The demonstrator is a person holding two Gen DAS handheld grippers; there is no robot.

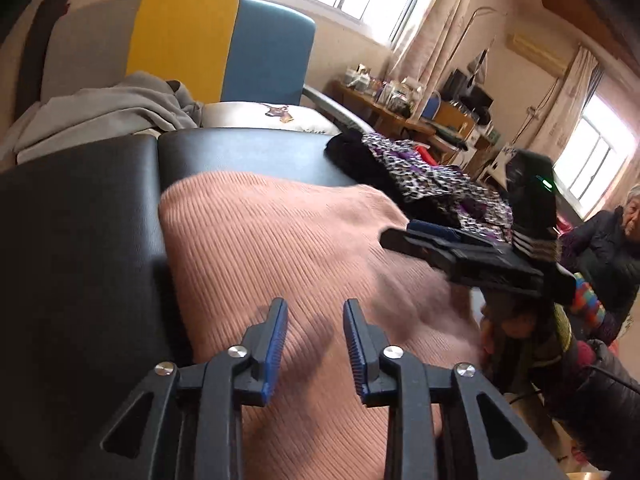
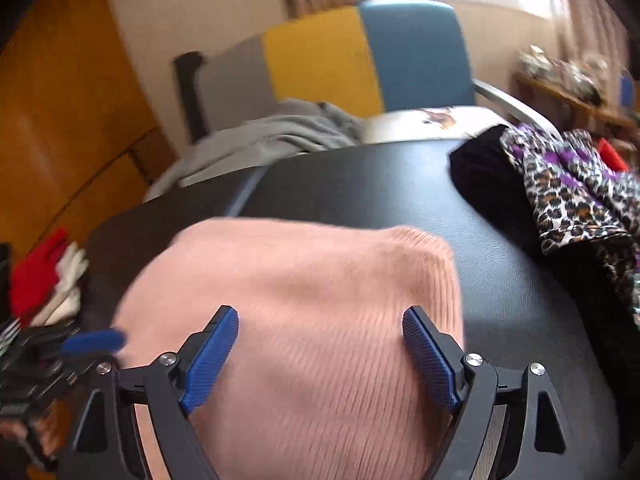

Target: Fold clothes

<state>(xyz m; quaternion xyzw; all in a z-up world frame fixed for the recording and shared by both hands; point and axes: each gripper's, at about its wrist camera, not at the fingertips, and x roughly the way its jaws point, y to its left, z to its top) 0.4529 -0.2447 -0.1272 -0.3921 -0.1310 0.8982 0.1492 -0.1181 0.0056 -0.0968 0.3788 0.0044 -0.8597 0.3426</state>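
The pink ribbed sweater is lying folded on the black table, reaching the table's near edge. I am holding my right tool just above it with its jaws standing wide apart, gripping nothing. My left tool is hovering over the same knit, its jaws parted more narrowly and also empty. A leopard-print garment is lying heaped with dark clothing along the table's right edge. A grey garment is lying beyond the far edge.
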